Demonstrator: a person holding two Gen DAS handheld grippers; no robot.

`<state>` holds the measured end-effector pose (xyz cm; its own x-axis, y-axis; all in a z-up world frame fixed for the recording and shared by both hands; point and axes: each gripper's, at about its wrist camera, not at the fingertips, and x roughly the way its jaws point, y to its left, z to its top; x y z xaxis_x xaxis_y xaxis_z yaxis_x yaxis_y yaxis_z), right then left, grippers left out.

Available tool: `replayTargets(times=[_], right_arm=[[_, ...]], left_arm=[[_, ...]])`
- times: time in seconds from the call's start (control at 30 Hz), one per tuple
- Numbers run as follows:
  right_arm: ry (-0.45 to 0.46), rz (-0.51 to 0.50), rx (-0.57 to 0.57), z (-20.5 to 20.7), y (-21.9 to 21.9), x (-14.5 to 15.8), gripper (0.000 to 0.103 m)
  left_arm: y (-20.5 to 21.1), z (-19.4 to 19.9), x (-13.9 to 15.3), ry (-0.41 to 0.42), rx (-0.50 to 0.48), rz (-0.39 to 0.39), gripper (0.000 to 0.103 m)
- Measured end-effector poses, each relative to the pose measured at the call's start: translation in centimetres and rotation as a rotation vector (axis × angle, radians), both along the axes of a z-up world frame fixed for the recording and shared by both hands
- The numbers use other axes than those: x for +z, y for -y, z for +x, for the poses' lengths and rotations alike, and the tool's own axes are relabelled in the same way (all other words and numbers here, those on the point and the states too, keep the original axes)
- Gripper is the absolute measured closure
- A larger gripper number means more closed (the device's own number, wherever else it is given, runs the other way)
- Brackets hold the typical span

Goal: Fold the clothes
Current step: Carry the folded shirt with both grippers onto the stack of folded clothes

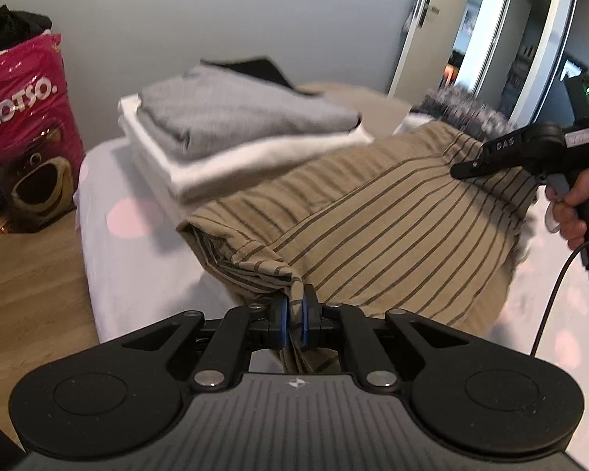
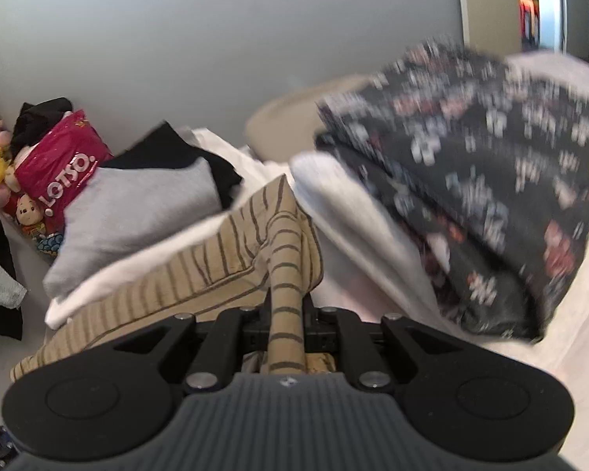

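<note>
Bed sheet (image 1: 137,259) is carrying the striped tan garment (image 1: 373,212), beside the folded stack (image 1: 231,133). I'm pinching one edge in the left gripper (image 1: 293,316) and another bunch in the right gripper (image 2: 286,314), both clamped on cloth. I'm judging it best keeping both edges level and taut while carrying the fold over.

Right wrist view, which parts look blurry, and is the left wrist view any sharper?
Right wrist view: the dark patterned fabric is heavily motion-smeared; the striped tan garment reads clearer. Left wrist view: mostly sharper, with the grey folded stack slightly soft and edges fisheye-bent.
</note>
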<state>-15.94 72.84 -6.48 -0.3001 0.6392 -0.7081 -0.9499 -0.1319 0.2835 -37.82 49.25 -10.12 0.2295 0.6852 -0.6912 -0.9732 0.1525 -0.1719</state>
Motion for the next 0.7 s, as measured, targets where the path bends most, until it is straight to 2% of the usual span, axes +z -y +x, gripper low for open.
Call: replayTargets(times=[0.2,0.3,0.33,0.4,0.6,0.67,0.7], right_arm=[[-0.045,-0.038,-0.022,1.2,-0.8,-2.9,0.091],[-0.059,-0.038,-0.048,1.6,-0.9,-3.4,0.080],[-0.064,-0.032,-0.061,1.9,-0.8,-3.3,0.073],[-0.071,-0.015,-0.081,2.5,-0.3,-2.8,0.071],[0.024,0.089,-0.116,3.4,2.6,1.0,0.071],[0.024,0.130,-0.112,3.6,3.9,2.2,0.072],[0.028,0.149,-0.107,3.7,4.6,2.7,0.078]], left_arm=[[-0.6,1.2,-1.6,-0.060,-0.003,-0.019,0.098],[-0.5,1.4,-1.5,-0.077,0.001,-0.013,0.097],[-0.4,1.6,-1.4,-0.085,0.001,-0.007,0.097],[-0.1,1.5,-1.1,-0.090,0.007,0.007,0.093],[2.1,1.1,1.0,-0.116,0.006,0.120,0.086],[2.9,1.3,1.9,-0.115,-0.005,0.171,0.086],[3.5,1.3,2.4,-0.109,-0.016,0.207,0.086]])
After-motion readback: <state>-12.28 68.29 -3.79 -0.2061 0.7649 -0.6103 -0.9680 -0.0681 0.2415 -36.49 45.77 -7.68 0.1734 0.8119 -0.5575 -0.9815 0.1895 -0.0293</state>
